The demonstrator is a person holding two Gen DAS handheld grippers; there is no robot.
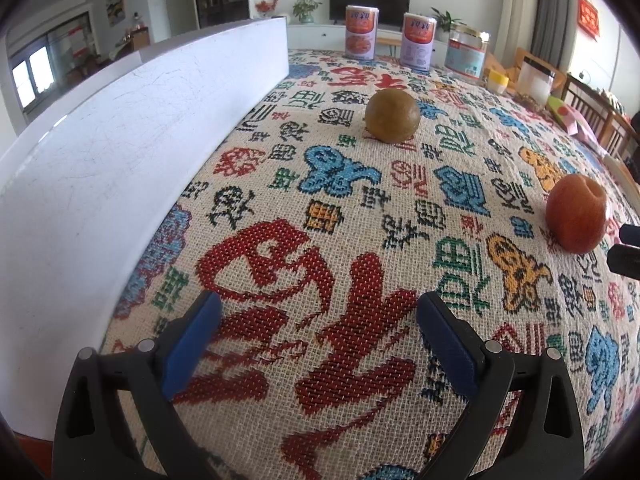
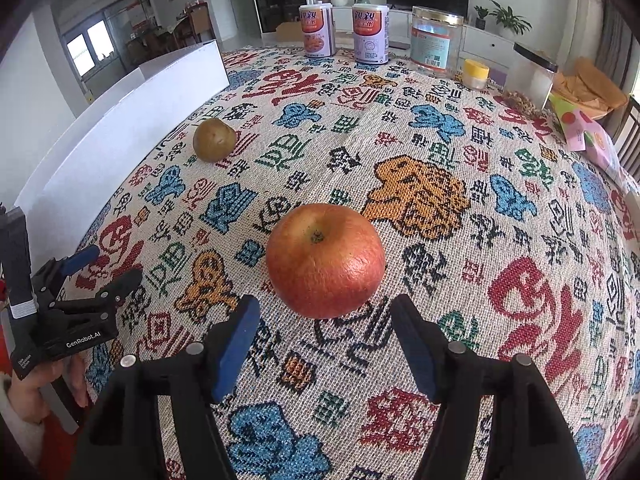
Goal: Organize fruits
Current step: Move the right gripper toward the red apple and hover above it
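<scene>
Apple [image 2: 325,260] sits just ahead of your right claw [image 2: 324,344], jaws wide, empty; left claw [image 1: 320,344], also wide, farther off.

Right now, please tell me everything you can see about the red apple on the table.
The apple is round and red-orange, paler and more yellow around the small dark stem at its top. Its skin looks smooth and slightly shiny. It sits upright on the patterned woven tablecloth, which is the only thing touching it. It lies just ahead of the right claw, whose blue-padded fingers stand open and clear of it. The brown fruit lies apart, nearer the white box.
</scene>
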